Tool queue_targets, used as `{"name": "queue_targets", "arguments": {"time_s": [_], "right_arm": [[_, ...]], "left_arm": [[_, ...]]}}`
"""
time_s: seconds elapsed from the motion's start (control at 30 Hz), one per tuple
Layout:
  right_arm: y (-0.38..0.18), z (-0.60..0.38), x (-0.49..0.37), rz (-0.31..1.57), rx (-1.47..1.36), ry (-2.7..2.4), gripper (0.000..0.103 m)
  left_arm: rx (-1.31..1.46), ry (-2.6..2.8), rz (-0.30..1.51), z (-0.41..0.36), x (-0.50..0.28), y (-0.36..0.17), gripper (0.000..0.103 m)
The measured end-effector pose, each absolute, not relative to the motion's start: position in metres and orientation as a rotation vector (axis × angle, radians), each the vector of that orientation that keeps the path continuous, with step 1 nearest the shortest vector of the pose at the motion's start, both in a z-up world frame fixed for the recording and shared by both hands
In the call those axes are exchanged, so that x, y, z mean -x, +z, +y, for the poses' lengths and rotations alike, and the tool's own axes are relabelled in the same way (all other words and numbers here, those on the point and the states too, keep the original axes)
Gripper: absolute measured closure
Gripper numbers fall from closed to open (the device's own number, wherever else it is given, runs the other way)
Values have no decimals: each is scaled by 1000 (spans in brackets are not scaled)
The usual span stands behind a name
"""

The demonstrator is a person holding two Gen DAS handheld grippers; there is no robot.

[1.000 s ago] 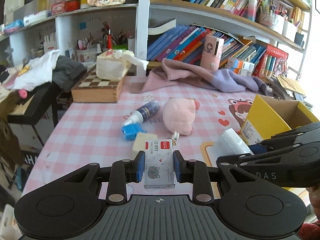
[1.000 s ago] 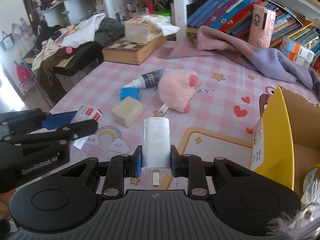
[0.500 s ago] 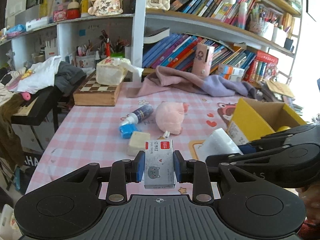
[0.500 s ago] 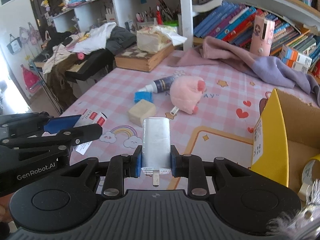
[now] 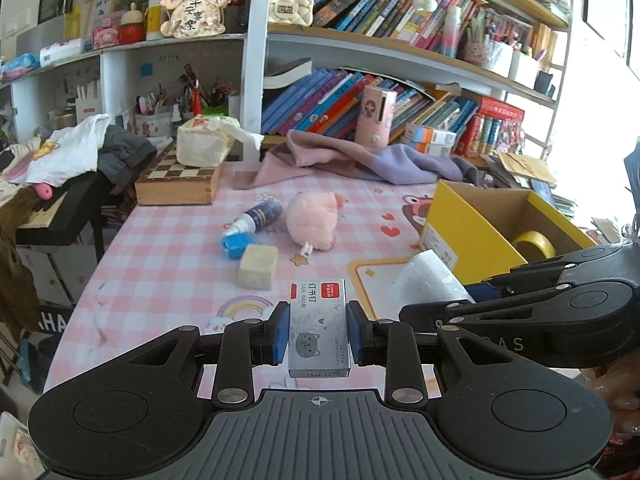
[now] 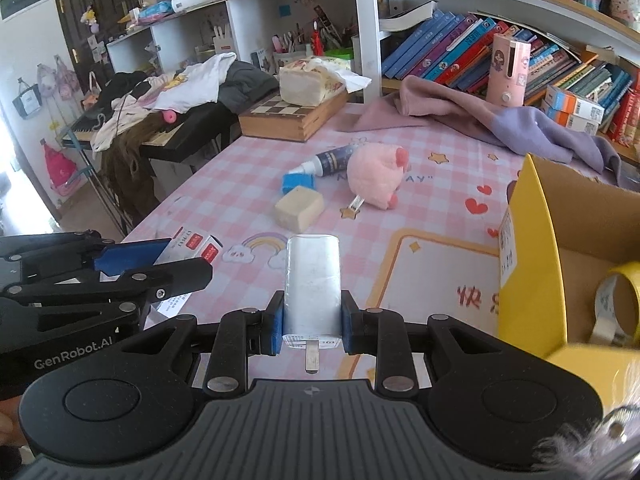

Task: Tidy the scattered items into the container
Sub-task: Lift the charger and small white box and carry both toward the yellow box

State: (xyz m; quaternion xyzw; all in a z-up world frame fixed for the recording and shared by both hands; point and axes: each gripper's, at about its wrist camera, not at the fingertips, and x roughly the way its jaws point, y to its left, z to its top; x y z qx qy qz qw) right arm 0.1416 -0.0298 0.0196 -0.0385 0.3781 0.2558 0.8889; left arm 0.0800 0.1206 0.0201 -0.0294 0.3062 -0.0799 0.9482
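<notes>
Staple box [image 5: 319, 323] clamped between left jaws — white charger [image 6: 312, 285], seemingly, between right.

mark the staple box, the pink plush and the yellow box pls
staple box [image 5: 318, 322], left wrist view, top face between the pads
pink plush [image 6: 374, 176], right wrist view, middle of body
yellow box [image 6: 532, 272], right wrist view, outer yellow wall

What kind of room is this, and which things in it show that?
Probably a home study or a child's bedroom: shelves packed with books, a pink checked table cover with cartoon prints, and a keyboard piled with clothes.
</notes>
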Motion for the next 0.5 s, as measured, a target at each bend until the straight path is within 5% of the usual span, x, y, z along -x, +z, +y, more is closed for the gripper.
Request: {"name": "queue_targets", "arguments": {"time_s": [0.5], "right_arm": [[32,-28,-67,757,63,521,78]], "left_arm": [[65,-187,594,124,-13,30,75]]}}
